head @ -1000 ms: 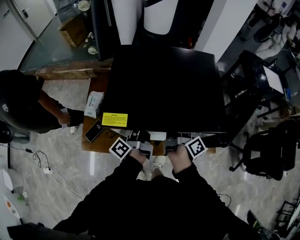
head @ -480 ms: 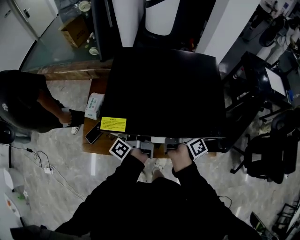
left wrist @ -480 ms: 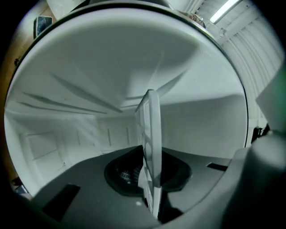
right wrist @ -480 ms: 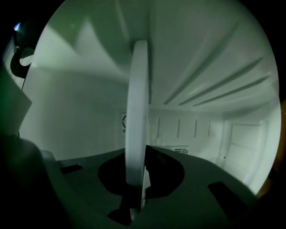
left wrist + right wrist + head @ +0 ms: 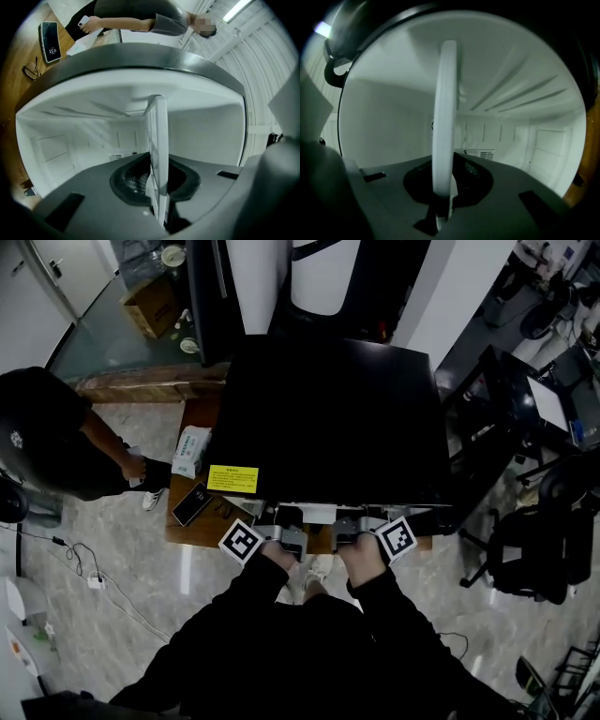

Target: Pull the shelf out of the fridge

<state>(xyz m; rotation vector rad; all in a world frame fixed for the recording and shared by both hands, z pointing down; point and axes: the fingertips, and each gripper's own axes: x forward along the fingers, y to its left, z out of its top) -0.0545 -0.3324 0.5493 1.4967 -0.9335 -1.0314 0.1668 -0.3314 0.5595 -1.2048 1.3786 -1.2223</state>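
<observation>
From above, the black fridge (image 5: 328, 418) fills the middle of the head view, and a strip of the white shelf (image 5: 314, 512) shows at its front edge. My left gripper (image 5: 286, 529) and right gripper (image 5: 354, 527) reach in under that edge, side by side. In the left gripper view the shelf (image 5: 157, 145) stands edge-on between the jaws of the left gripper (image 5: 157, 190), which are shut on it. The right gripper (image 5: 443, 190) is shut on the shelf's thick white front rim (image 5: 444, 117). Behind the shelf lies the white fridge interior.
A person in black (image 5: 56, 437) stands at the left, beside a wooden table (image 5: 187, 526) with a phone (image 5: 190, 503) and a tissue pack (image 5: 190, 449). A yellow label (image 5: 232, 478) sits on the fridge top. A black desk (image 5: 506, 399) and a chair (image 5: 534, 549) stand at the right.
Both grippers stay at the fridge's front edge, barely shifting. The person at the left has moved a little.
</observation>
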